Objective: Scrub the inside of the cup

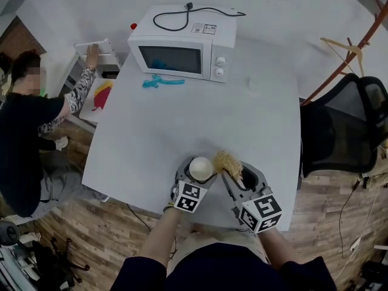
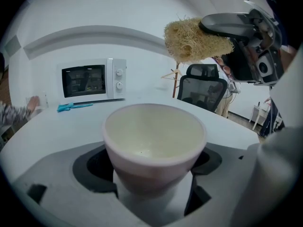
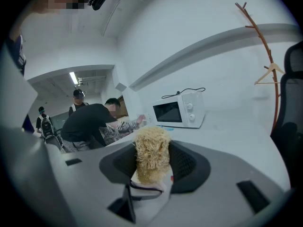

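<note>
A white cup (image 1: 202,168) (image 2: 154,145) stands upright in my left gripper (image 1: 194,176) (image 2: 154,174), whose jaws are shut on its sides; the inside looks pale and bare. My right gripper (image 1: 233,173) (image 3: 150,167) is shut on a straw-coloured loofah scrubber (image 1: 228,161) (image 3: 151,152). In the left gripper view the scrubber (image 2: 195,39) hangs above and to the right of the cup's rim, apart from it. Both grippers hover over the near edge of the white table (image 1: 182,126).
A white microwave (image 1: 182,44) (image 2: 92,79) (image 3: 179,110) stands at the table's far side with a blue tool (image 1: 160,82) before it. A black office chair (image 1: 342,126) is right of the table. A person (image 1: 30,126) bends over at the left.
</note>
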Motion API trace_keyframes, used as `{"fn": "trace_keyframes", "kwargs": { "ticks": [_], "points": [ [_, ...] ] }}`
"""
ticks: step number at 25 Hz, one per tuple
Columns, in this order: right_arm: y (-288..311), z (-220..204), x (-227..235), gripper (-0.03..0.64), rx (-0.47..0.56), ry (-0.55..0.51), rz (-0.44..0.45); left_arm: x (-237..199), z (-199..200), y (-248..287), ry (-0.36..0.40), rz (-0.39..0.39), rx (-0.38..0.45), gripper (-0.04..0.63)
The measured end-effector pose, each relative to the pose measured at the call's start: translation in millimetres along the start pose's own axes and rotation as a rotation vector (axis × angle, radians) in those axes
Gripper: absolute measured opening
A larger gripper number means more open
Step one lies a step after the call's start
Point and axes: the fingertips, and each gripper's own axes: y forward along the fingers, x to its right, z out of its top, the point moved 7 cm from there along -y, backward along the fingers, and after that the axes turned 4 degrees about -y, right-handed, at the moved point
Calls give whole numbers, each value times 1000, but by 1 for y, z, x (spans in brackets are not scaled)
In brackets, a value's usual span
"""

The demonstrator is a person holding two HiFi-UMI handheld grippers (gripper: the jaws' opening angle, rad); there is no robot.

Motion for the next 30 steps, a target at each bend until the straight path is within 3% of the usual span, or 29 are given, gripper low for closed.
{"fn": "trace_keyframes", "kwargs": {
  "ticks": [11, 20, 30],
  "points": [
    [-37, -7, -50, 178, 56, -39, 0, 17, 6, -60, 35, 17, 73, 434],
    [-81, -18, -104, 176, 97, -76, 24, 43, -17, -119, 45, 34, 83, 434],
    [-101, -32, -150, 176, 42, -166, 115, 62, -33, -162, 75, 52, 86, 434]
  ]
}}
